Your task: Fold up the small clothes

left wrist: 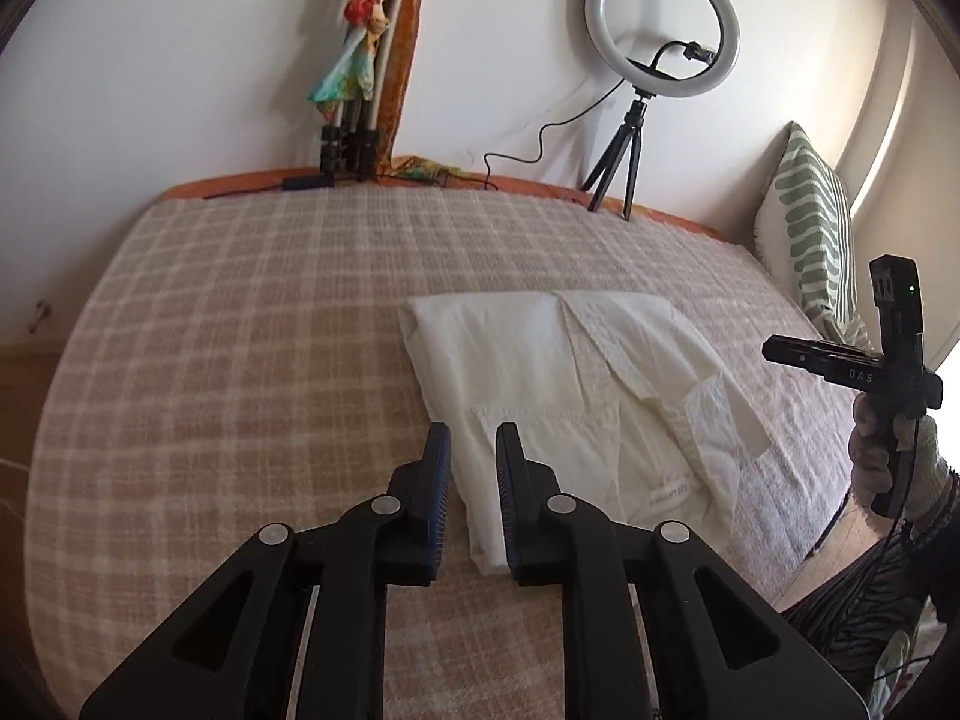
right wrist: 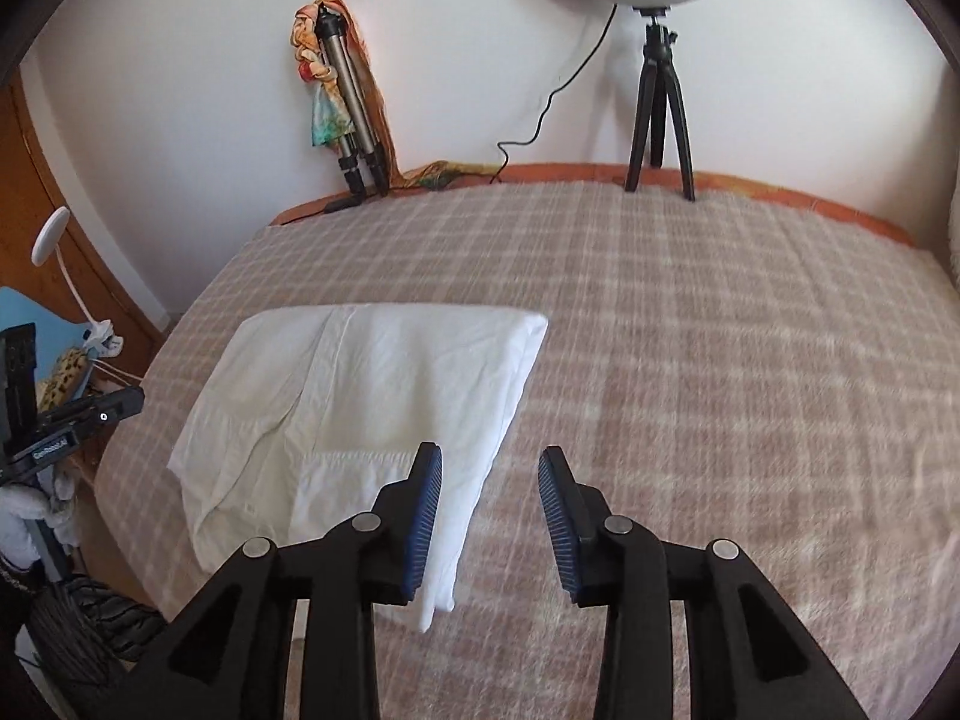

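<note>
A white garment (left wrist: pixel 540 372) lies folded into a rough rectangle on the checked blanket of the bed (left wrist: pixel 240 330), one flap turned over on its right side. My left gripper (left wrist: pixel 474 429) hovers over the garment's near left edge, its blue pads a narrow gap apart with nothing pinched. In the right wrist view the same garment (right wrist: pixel 372 372) sits to the left. My right gripper (right wrist: pixel 490 450) stands open above its near right corner, the left pad over the cloth, the right pad over bare blanket. A gloved hand (left wrist: pixel 882 456) holds the right gripper's handle at the bed's side.
A ring light on a small black tripod (left wrist: pixel 660 24) stands at the bed's far edge, its cable trailing along the wall. A folded tripod draped with colourful cloth (left wrist: pixel 360 78) leans on the wall. A green striped pillow (left wrist: pixel 810 228) rests at the right. A white clip lamp (right wrist: pixel 51 234) stands by wooden furniture.
</note>
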Motion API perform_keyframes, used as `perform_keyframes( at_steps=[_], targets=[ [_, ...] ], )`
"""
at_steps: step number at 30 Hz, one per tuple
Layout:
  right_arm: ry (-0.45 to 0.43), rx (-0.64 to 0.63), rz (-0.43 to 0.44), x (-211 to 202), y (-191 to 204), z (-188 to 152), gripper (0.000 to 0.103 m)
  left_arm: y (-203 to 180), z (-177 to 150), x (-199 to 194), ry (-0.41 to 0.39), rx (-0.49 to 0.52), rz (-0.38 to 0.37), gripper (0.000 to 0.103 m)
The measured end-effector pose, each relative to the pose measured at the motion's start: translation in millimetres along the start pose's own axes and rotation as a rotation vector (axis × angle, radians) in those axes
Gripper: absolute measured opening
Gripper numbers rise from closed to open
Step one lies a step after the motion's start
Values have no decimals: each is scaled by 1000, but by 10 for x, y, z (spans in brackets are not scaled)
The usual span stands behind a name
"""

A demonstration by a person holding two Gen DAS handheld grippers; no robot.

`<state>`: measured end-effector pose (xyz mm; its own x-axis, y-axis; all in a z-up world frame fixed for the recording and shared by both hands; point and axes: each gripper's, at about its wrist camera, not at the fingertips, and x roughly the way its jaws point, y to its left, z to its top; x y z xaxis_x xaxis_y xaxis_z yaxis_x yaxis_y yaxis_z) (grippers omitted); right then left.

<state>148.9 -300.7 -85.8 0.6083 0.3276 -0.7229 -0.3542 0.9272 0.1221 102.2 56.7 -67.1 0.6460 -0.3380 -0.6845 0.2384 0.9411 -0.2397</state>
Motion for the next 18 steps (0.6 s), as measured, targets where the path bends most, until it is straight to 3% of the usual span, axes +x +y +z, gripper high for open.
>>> perform_keyframes(
  at_steps=[2,10,18],
  targets=[
    [-23,-14,-20,22,48,109,36,-59,105,65,-14,8,7,28],
    [-60,0,-59,231,156,400,36,-171,367,382,-50,0,39,28],
    [-51,-74,-67,510,438,492,35,-305,481,708,-45,21,57,28]
  ],
)
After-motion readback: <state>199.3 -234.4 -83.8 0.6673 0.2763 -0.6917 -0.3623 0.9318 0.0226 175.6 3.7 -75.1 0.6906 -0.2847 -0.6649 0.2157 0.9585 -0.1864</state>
